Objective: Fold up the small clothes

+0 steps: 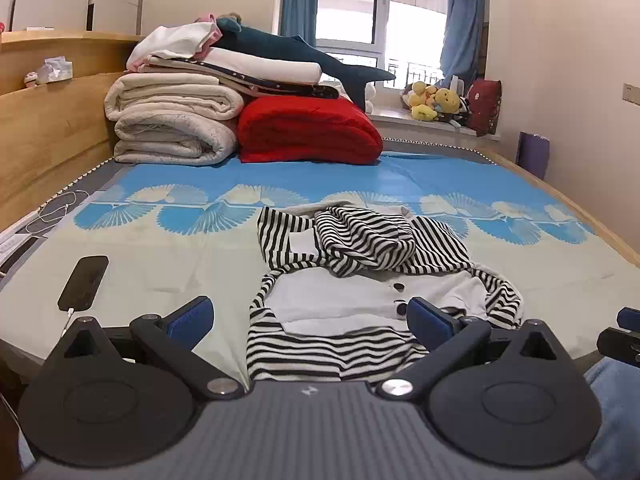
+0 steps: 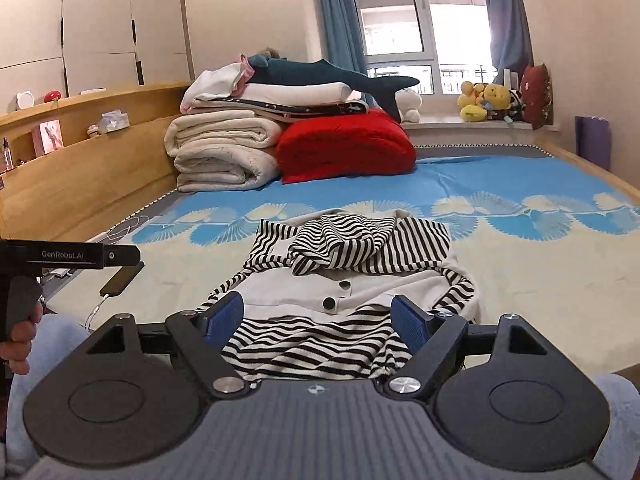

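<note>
The rumpled black-and-white striped hooded garment with grey button front [image 1: 360,280] lies on the bed sheet just ahead of both pairs of fingers. The left gripper [image 1: 310,316] and right gripper [image 2: 318,318] are spread wide, grasping nothing. Folding looks unstarted; next, each should probably pinch a near hem corner.

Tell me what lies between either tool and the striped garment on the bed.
Nothing visible does. The striped garment lies rumpled on the bed cover straight ahead of both open tools, left and right. The phone lies off to the left on its cable, clear of the path.
</note>
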